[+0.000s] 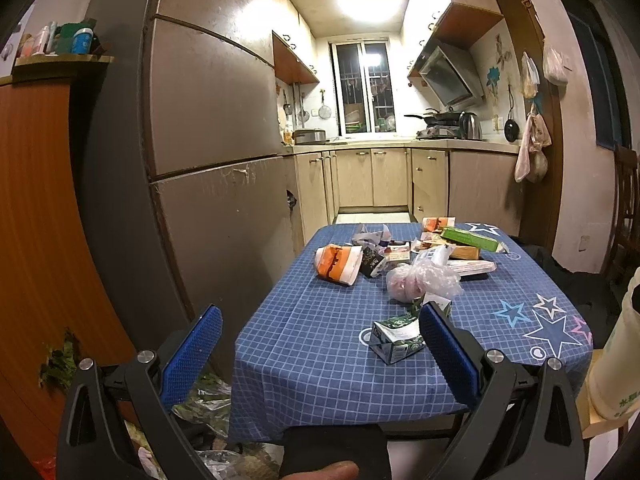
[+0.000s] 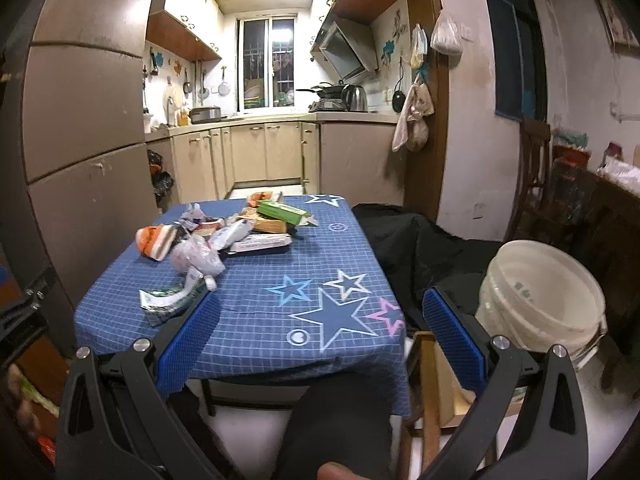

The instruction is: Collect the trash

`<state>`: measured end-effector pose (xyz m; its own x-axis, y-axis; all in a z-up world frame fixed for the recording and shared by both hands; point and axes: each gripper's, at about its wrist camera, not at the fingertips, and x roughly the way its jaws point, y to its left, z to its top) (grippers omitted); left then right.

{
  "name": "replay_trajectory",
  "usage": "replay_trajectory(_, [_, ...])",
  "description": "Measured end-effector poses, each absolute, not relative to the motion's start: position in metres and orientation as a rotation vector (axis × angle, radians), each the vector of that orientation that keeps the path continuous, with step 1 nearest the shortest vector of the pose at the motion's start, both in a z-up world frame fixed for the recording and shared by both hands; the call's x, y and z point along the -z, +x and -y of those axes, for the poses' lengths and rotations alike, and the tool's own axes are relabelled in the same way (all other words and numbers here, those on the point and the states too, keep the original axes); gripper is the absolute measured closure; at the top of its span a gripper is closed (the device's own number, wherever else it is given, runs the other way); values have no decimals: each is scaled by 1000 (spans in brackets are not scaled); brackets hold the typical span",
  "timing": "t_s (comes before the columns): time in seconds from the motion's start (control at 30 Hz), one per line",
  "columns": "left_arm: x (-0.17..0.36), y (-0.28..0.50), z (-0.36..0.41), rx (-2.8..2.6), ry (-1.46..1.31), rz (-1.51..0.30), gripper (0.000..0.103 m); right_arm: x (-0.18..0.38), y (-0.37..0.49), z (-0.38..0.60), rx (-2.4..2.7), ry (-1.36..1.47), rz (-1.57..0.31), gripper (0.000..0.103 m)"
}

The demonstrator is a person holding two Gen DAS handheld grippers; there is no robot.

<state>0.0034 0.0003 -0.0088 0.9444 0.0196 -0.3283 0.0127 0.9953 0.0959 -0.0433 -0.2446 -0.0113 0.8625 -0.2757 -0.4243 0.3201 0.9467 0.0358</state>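
In front of me stands the table (image 1: 320, 360) under a blue checked cloth with stars, its long axis running from me toward the far kitchen. To its right, on a wooden stool, sits the white bucket (image 2: 548, 300), upright with its mouth open to the ceiling. The trash is heaped on the far half of the table, left of centre. Largest among it is the green box (image 1: 470, 239), lying flat at the far right of the heap with its long axis running left to right and slightly nearer at the right end. At the heap's left lies the orange and white paper cup (image 1: 338, 263), tipped on its side. Nearer to me is the crumpled clear plastic bag (image 1: 424, 278). Nearest of all lies the flattened green and white carton (image 1: 394, 338), on its side, its long axis left to right. My left gripper (image 1: 320, 340) is spread wide apart with nothing between its blue pads, held short of the table's near edge; the carton shows just beside its right pad. My right gripper (image 2: 320, 328) is likewise wide apart and holds nothing, hanging before the table's near right corner, touching nothing.
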Motion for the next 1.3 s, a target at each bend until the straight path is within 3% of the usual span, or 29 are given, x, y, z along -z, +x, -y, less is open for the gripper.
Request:
replay_trajectory(0.6, [36,63,-20,-81,98,-486,5,13,19,233,-38,129,-481,5])
replay_trajectory(1.3, [63,143,-59,-129,86,-570,5,73,145,100,-961,-1027,-814,5])
